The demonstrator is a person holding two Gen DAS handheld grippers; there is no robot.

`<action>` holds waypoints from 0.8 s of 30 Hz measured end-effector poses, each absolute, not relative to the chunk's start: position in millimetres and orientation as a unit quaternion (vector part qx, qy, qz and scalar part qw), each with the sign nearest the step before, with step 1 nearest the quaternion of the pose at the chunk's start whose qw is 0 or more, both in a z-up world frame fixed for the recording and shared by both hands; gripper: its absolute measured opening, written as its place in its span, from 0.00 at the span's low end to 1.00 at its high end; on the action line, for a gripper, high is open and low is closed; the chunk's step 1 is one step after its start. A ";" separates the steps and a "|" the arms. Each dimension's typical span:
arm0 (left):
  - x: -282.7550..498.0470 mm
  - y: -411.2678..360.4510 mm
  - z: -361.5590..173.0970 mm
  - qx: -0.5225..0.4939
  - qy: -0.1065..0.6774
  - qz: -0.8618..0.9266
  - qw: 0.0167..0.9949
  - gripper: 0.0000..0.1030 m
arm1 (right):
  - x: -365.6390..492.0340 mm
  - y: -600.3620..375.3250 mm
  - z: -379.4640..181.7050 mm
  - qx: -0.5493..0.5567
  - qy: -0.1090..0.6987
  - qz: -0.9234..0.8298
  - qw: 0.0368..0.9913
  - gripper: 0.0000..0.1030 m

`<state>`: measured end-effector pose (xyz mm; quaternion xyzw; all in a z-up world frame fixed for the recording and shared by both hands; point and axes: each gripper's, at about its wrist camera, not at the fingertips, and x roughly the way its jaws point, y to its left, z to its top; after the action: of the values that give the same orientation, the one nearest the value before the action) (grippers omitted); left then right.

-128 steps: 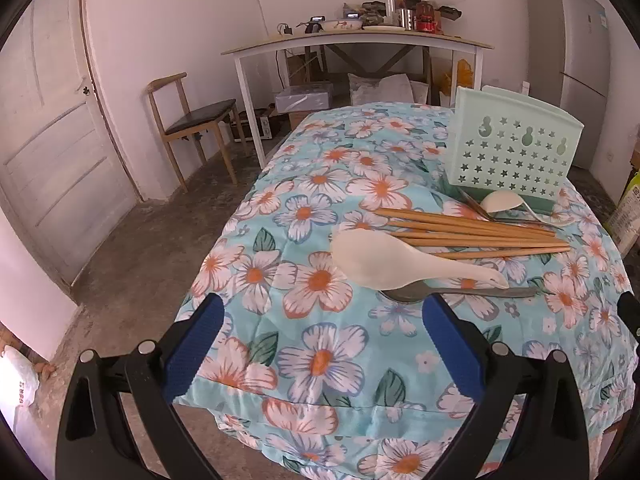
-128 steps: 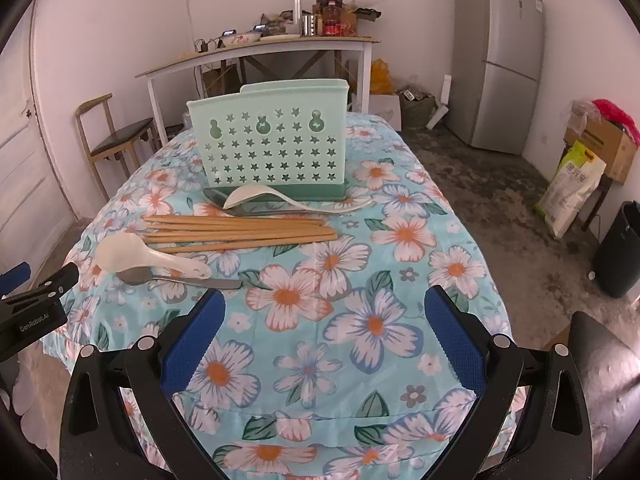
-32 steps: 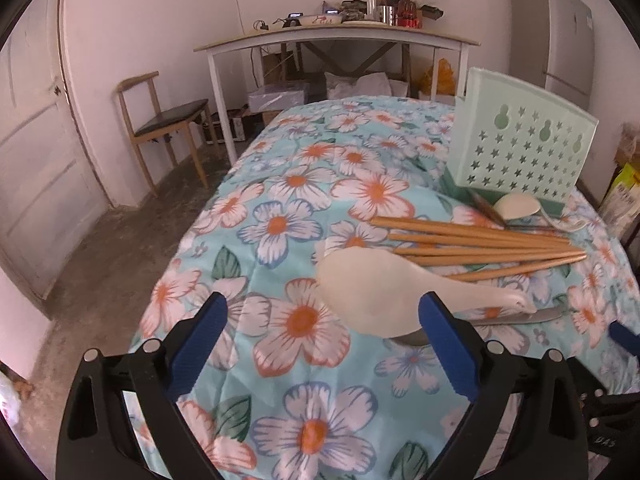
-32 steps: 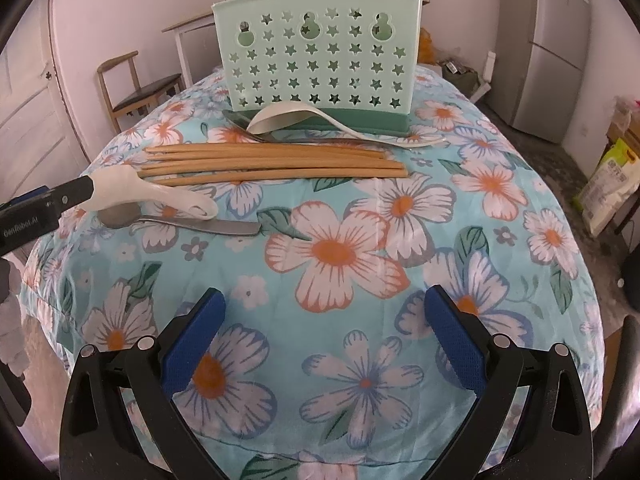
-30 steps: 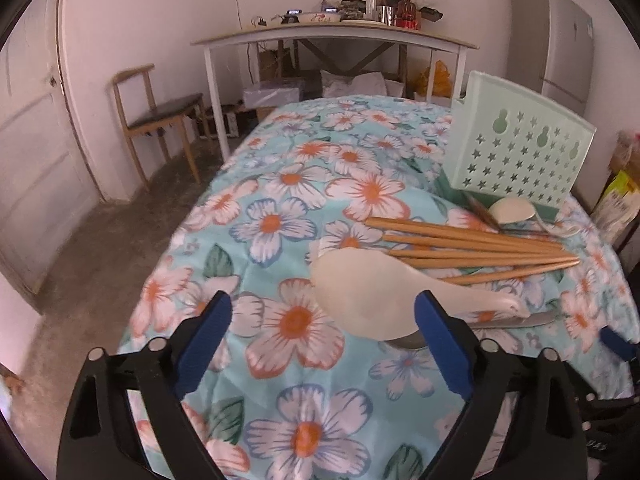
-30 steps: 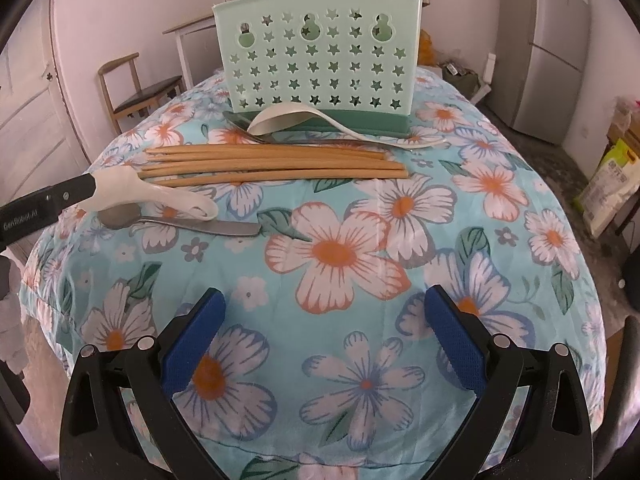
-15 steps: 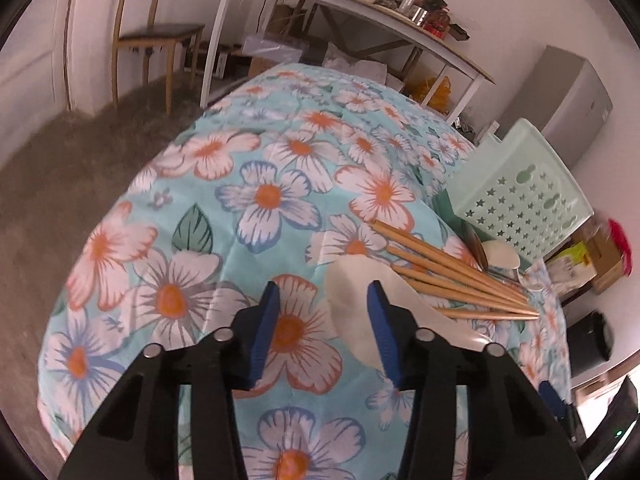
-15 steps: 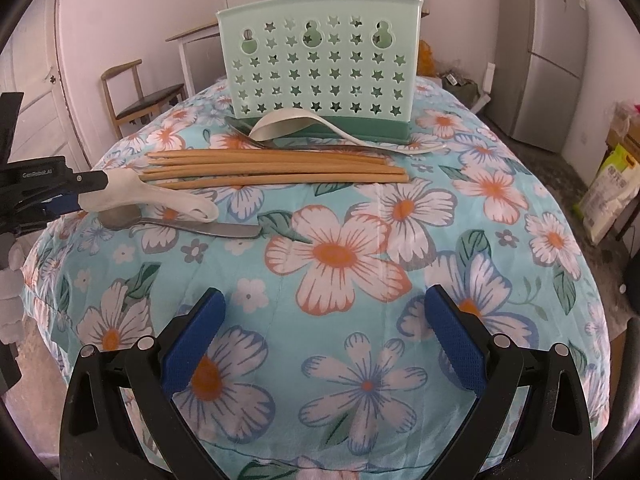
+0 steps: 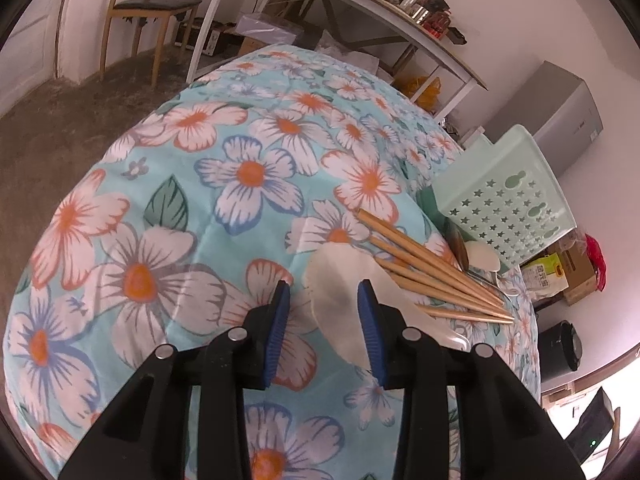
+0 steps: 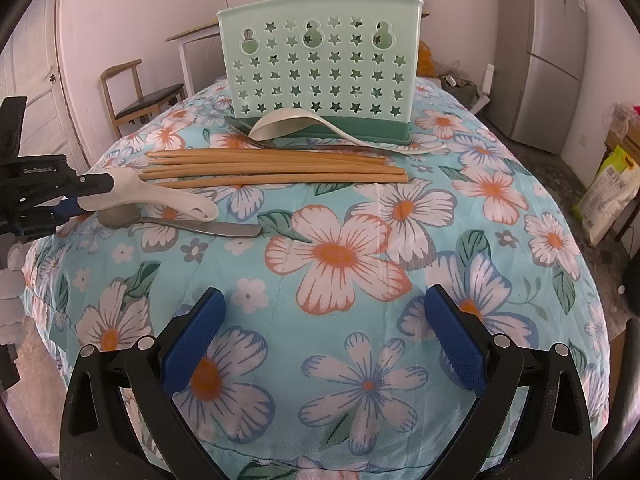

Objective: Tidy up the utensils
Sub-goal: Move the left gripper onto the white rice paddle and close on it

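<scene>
L tongs (image 9: pixel 322 300) are tilted, w/ the blue pads (image 9: pixel 276 324) narrowed to a small gap, not fully closed; in the right wrist view they reach in from the left edge, held level. R tongs (image 10: pixel 326 330) sit low and level, pointing straight ahead, w/ pads (image 10: pixel 456 344) spread wide apart and nothing btwn them.

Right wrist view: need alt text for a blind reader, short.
The open right gripper hovers over a floral tablecloth. Beyond it, chopsticks lie before a mint utensil holder. At far left, the left gripper closes around the bowl of a white rice paddle, beside a metal spoon.
</scene>
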<state>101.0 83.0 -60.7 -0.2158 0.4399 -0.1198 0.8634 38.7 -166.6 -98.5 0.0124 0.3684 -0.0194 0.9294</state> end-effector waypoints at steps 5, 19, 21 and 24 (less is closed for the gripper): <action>103.5 82.7 -62.7 -0.216 0.438 -0.118 0.865 0.31 | 38.8 -166.5 -98.3 0.013 0.371 -0.019 0.929 0.93; 102.2 84.9 -60.0 -0.219 0.424 -0.120 0.871 0.12 | 38.8 -166.4 -98.4 0.013 0.370 -0.018 0.929 0.93; 102.0 86.5 -60.2 -0.223 0.422 -0.120 0.870 0.12 | 39.0 -166.2 -98.3 0.013 0.370 -0.019 0.929 0.93; 102.1 87.5 -60.2 -0.228 0.420 -0.121 0.870 0.12 | 39.2 -165.9 -98.2 0.013 0.370 -0.018 0.929 0.93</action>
<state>102.1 87.5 -60.2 -0.2278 0.4202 -0.1211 0.8700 39.2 -165.9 -98.2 0.0126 0.3701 -0.0185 0.9287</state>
